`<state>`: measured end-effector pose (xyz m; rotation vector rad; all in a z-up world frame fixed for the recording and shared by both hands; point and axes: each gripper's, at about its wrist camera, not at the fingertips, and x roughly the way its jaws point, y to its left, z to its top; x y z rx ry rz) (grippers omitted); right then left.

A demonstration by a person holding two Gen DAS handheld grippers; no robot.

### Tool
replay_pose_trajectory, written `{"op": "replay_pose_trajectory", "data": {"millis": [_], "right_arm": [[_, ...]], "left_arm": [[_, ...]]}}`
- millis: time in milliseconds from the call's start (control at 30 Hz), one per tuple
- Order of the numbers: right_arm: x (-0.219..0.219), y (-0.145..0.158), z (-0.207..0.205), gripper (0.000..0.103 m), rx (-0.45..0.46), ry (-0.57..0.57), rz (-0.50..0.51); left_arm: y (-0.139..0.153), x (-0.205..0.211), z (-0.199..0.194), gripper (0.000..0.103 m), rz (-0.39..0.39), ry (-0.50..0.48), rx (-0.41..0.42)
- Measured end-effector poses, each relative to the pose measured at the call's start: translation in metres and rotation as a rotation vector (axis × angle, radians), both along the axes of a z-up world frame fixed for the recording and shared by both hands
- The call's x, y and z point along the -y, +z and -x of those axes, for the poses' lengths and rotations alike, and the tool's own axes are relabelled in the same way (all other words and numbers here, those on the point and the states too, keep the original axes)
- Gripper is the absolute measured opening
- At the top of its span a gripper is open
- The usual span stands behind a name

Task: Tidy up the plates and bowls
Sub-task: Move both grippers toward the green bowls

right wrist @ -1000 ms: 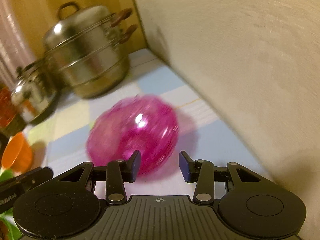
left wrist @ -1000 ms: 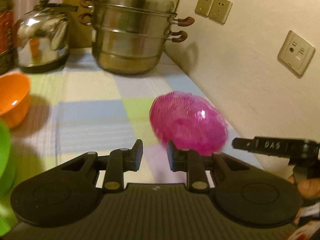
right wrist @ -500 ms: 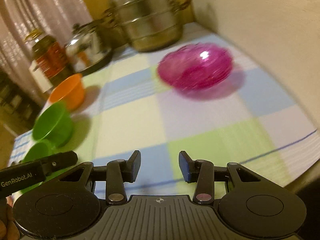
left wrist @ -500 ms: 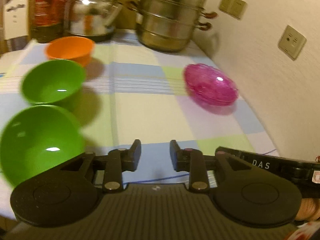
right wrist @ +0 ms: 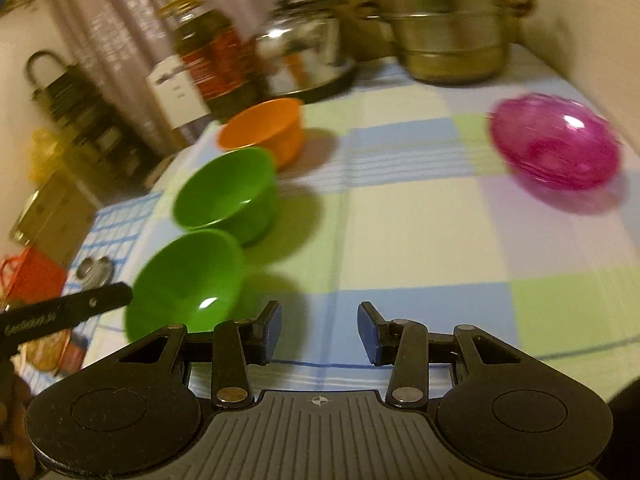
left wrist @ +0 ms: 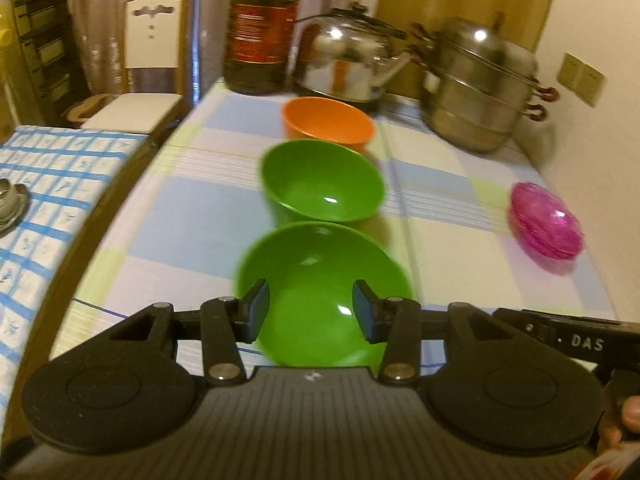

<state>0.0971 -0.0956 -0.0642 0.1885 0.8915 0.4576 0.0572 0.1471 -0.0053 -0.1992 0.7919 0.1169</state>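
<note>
Two green bowls and an orange bowl stand in a row on the checked tablecloth. The near green bowl (left wrist: 320,292) (right wrist: 188,280) lies just past my open left gripper (left wrist: 311,310), between its fingertips in view. The second green bowl (left wrist: 322,184) (right wrist: 228,194) is behind it, then the orange bowl (left wrist: 328,122) (right wrist: 264,130). A pink translucent plate (left wrist: 546,226) (right wrist: 556,148) rests at the right near the wall. My right gripper (right wrist: 319,330) is open and empty above the cloth near the table's front edge.
A steel steamer pot (left wrist: 480,88) (right wrist: 452,20), a steel kettle (left wrist: 348,56) (right wrist: 304,48) and a dark oil bottle (left wrist: 262,28) (right wrist: 212,52) stand along the back. A second table with a blue checked cloth (left wrist: 44,184) and a chair (left wrist: 136,80) lie left.
Both grippers have pulled back and swung left, away from the pink plate. The green bowls have come to the middle of the left wrist view. Both grippers have opened wider.
</note>
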Motion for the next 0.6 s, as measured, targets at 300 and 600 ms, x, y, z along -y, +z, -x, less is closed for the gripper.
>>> {"op": "replay_pose_trajectory", "data": {"millis": [300,600], "right_arm": [[-0.041,-0.004,-0.011,0.042,-0.01,0.091,0.024],[-0.064,-0.014,-0.019,0.042,-0.05,0.12,0.026]], "left_arm": [[-0.01,-0.037,-0.002,0.041,0.028,0.034,-0.031],[-0.027,-0.047,-0.011,0.041,0.062,0.041,-0.08]]}}
